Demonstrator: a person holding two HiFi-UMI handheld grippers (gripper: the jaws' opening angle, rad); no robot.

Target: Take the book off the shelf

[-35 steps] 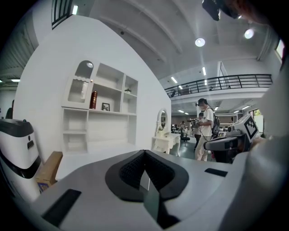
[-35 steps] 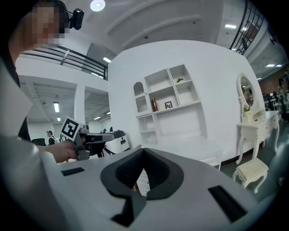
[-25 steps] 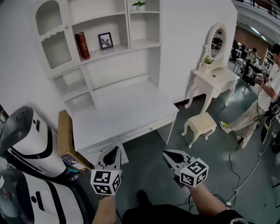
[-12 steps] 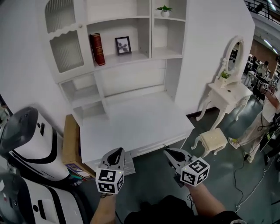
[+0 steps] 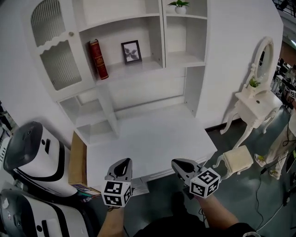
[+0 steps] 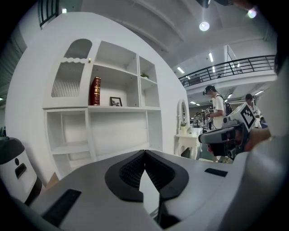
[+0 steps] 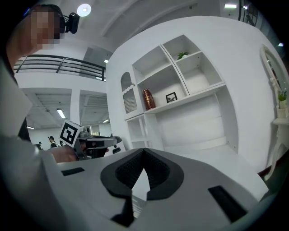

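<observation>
A dark red book (image 5: 98, 59) stands upright on the middle shelf of the white wall unit, left of a small framed picture (image 5: 132, 51). The book (image 6: 95, 91) is far ahead in the left gripper view, and the book (image 7: 148, 99) also shows in the right gripper view. My left gripper (image 5: 123, 162) is held low at the near edge of the white desk (image 5: 148, 139), jaws shut, nothing between them. My right gripper (image 5: 177, 164) hangs beside it, also shut and empty. Both are well away from the book.
A potted plant (image 5: 180, 5) sits on the top shelf. A glass-fronted cabinet door (image 5: 58, 51) is left of the book. White robot bodies (image 5: 32, 152) stand at the left. A dressing table with mirror (image 5: 256, 99) and a stool (image 5: 238, 159) are at the right.
The view has drawn closer to the desk and shelves and shifted left. Both grippers keep the same low position, shut.
</observation>
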